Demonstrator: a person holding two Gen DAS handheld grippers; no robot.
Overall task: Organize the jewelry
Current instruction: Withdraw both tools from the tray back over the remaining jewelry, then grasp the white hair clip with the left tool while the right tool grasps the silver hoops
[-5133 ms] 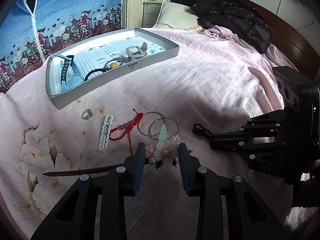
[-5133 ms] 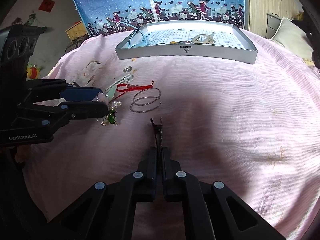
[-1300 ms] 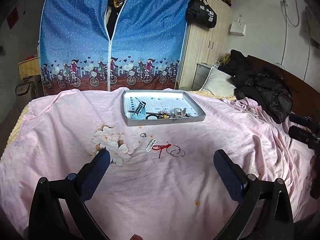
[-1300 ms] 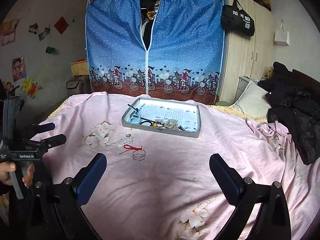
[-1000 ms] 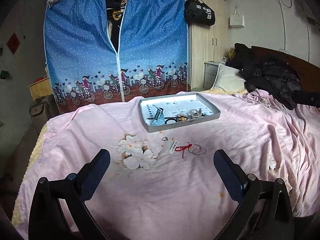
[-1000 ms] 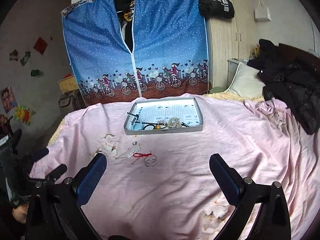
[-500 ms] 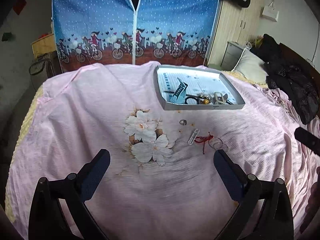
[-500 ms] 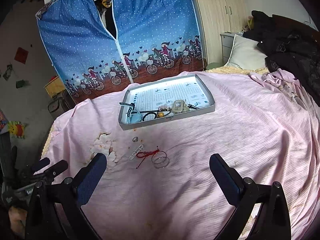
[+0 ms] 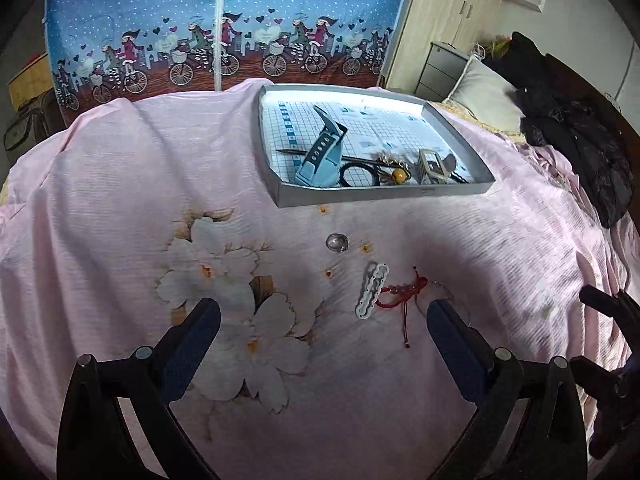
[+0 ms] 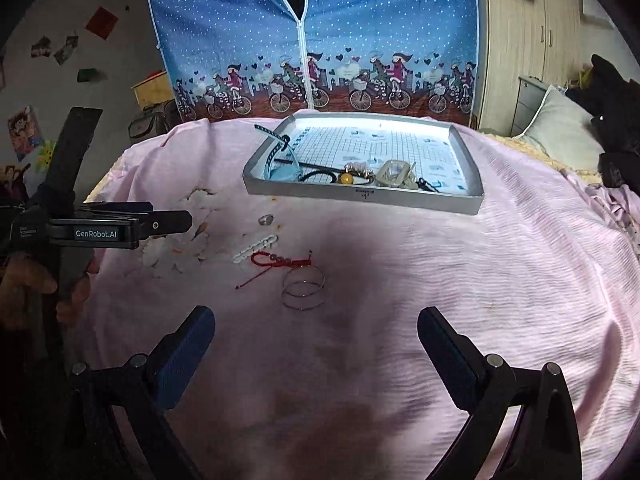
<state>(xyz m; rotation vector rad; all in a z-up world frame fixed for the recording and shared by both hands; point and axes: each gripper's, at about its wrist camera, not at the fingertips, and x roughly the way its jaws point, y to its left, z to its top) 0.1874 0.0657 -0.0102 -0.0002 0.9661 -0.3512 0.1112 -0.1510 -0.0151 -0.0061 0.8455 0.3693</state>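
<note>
**Four kinds of loose jewelry on the bed, both grippers spread wide**

Left wrist view: the left hand-held gripper (image 9: 323, 330) is released and empty, over the pink bedspread (image 9: 120, 200). Beyond it lie one ring (image 9: 337, 242), one white clip (image 9: 372, 294) and one red cord bracelet (image 9: 402, 292), all short of the grey tray's (image 9: 380, 194) near edge. One blue watch (image 9: 322, 160) lies inside the tray.

Right wrist view: the right hand-held gripper (image 10: 316, 342) is likewise released and empty. Two thin bangles (image 10: 303, 289), overlapping, lie just beside the red cord bracelet.
</note>
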